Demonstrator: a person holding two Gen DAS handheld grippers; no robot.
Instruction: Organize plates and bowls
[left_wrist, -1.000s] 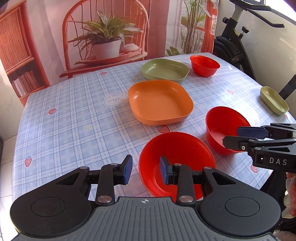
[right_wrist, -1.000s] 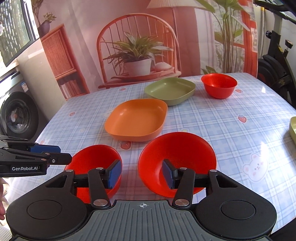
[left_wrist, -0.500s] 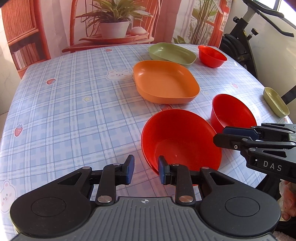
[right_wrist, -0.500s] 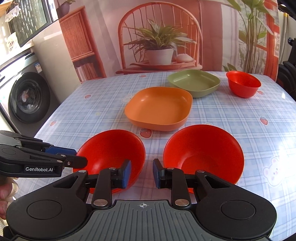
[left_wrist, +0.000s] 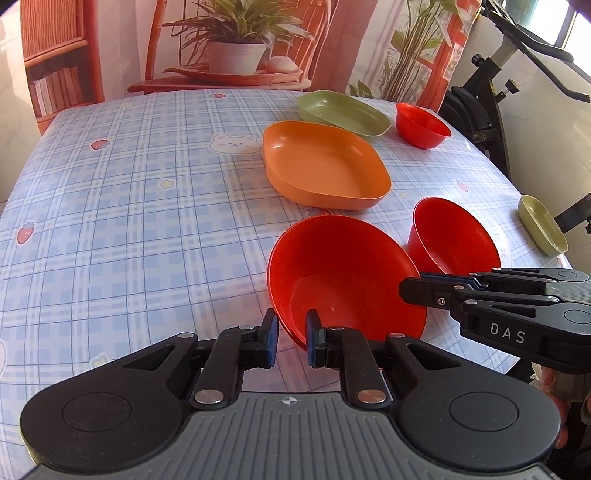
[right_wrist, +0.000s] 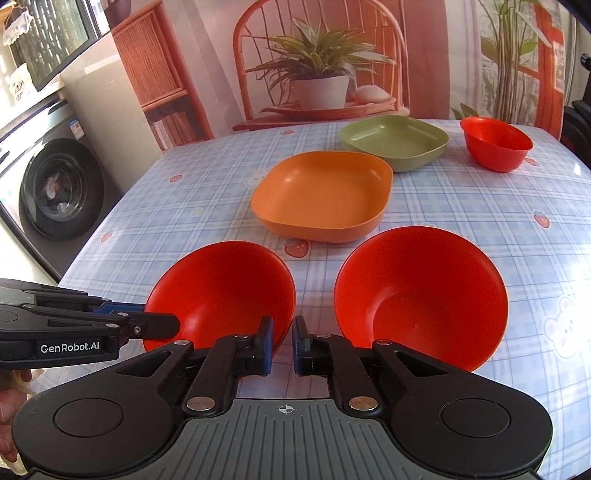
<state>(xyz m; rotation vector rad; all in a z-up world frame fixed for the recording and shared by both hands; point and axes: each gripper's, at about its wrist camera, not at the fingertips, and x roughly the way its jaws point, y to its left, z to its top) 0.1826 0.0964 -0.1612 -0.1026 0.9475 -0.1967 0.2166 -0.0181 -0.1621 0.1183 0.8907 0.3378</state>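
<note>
Two red bowls sit side by side on the checked table (left_wrist: 129, 221). My left gripper (left_wrist: 291, 328) has the near rim of the left red bowl (left_wrist: 343, 273) between its blue pads, and its jaws are closing on it. My right gripper (right_wrist: 283, 332) is at the right rim of that same bowl (right_wrist: 221, 291). Its jaws are closing too, with one pad inside the rim and one outside. The right red bowl (right_wrist: 421, 295) stands free just beside it. Each view shows the other gripper at the bowl's edge, the left gripper (right_wrist: 162, 325) and the right gripper (left_wrist: 406, 290).
Beyond the bowls lie an orange plate (right_wrist: 321, 195), a green plate (right_wrist: 395, 142) and a small red bowl (right_wrist: 495, 144). A small green dish (left_wrist: 541, 229) sits at the table's right edge. An exercise bike (left_wrist: 480, 110) stands to the right and a washing machine (right_wrist: 55, 188) to the left.
Both grippers have narrowed their jaws and sunk toward the left red bowl. The right gripper shifted left, from straddling both bowls to the left bowl's right rim.
</note>
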